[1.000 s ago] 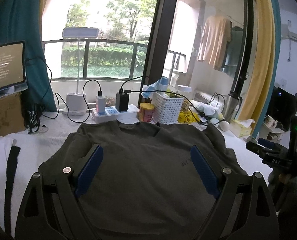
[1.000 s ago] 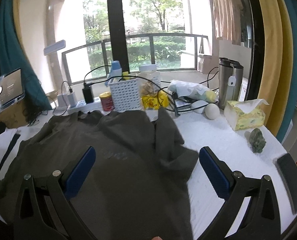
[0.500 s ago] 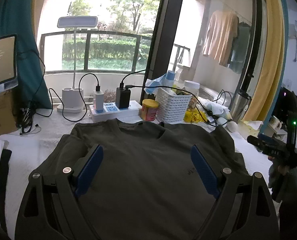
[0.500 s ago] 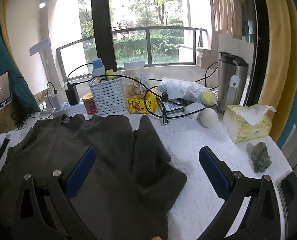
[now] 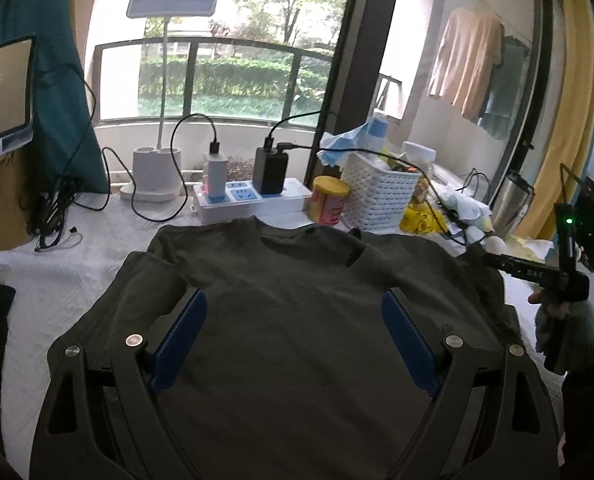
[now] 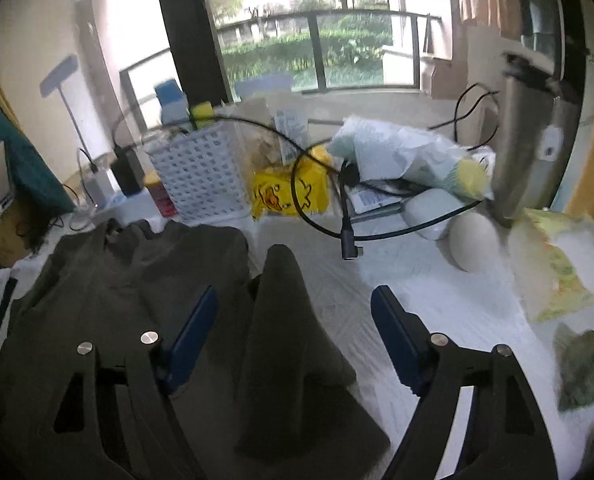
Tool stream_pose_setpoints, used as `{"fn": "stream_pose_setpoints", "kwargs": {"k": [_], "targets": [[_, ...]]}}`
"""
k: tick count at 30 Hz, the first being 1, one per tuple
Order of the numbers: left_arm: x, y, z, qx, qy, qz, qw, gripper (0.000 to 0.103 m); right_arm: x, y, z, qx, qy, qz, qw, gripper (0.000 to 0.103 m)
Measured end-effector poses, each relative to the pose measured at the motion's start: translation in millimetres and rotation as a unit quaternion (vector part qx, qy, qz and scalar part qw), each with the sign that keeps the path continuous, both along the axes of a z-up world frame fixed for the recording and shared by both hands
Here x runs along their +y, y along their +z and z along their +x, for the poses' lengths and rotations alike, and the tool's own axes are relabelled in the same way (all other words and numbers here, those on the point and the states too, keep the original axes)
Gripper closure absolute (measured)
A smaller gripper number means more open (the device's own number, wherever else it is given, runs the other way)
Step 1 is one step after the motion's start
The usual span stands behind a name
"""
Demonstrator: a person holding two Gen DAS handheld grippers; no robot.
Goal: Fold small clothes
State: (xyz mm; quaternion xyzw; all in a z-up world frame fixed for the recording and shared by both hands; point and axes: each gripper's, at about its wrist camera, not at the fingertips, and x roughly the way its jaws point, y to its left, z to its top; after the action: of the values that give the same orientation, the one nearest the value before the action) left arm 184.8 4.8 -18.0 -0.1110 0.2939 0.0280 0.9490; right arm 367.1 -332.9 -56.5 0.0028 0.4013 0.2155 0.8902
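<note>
In the left wrist view, the left tongs (image 5: 293, 340) stand wide apart and hold nothing, above the dark olive cotton T-shirt (image 5: 289, 320). It lies flat on the white desk (image 5: 73, 280), collar at 12 o'clock. In the right wrist view, the right tongs (image 6: 295, 334) are also apart and empty, over the crumpled sleeve (image 6: 293, 336).

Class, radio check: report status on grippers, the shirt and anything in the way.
Left gripper open above shirt, holding nothing. Right gripper open, straddling the sleeve. Shirt flat, unfolded. Loose cable and egg lie beyond the sleeve.
</note>
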Motion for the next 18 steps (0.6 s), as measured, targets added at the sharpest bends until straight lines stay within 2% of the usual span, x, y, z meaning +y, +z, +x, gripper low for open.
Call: {"fn": "stream_pose_setpoints", "kwargs": {"k": [4,5,6,8,9,11,18], "targets": [[4.0,-9.0,8.9,0.014,0.010,0.005,0.9998,0.012,9.0,-13.5,8.8,0.016,0.006,-0.012,1.000,0.025],[5.5,-10.5,11.4,0.015,0.013,0.008,0.9998,0.012,10.3,-16.3,10.2,0.019,0.009,-0.012,1.000,0.040],[7.4,-11.7,13.6,0.015,0.016,0.010,0.9997,0.012,10.8,-19.0,11.1,0.024,0.012,-0.014,1.000,0.063],[10.5,-13.9,18.1,0.017,0.020,0.013,0.9996,0.012,7.2,-22.2,13.3,0.026,0.002,-0.019,0.999,0.077],[12.8,-15.3,21.1,0.019,0.023,0.017,0.9994,0.012,4.3,-22.7,13.7,0.026,-0.001,-0.020,0.999,0.079],[15.4,-16.8,25.0,0.019,0.025,0.021,0.9993,0.012,-1.4,-20.5,13.8,0.018,-0.007,-0.021,1.000,0.101],[17.9,-11.5,29.0,0.011,0.025,0.030,0.9992,0.012,-34.4,-7.0,19.7,-0.007,-0.046,-0.008,0.999,0.102]]}}
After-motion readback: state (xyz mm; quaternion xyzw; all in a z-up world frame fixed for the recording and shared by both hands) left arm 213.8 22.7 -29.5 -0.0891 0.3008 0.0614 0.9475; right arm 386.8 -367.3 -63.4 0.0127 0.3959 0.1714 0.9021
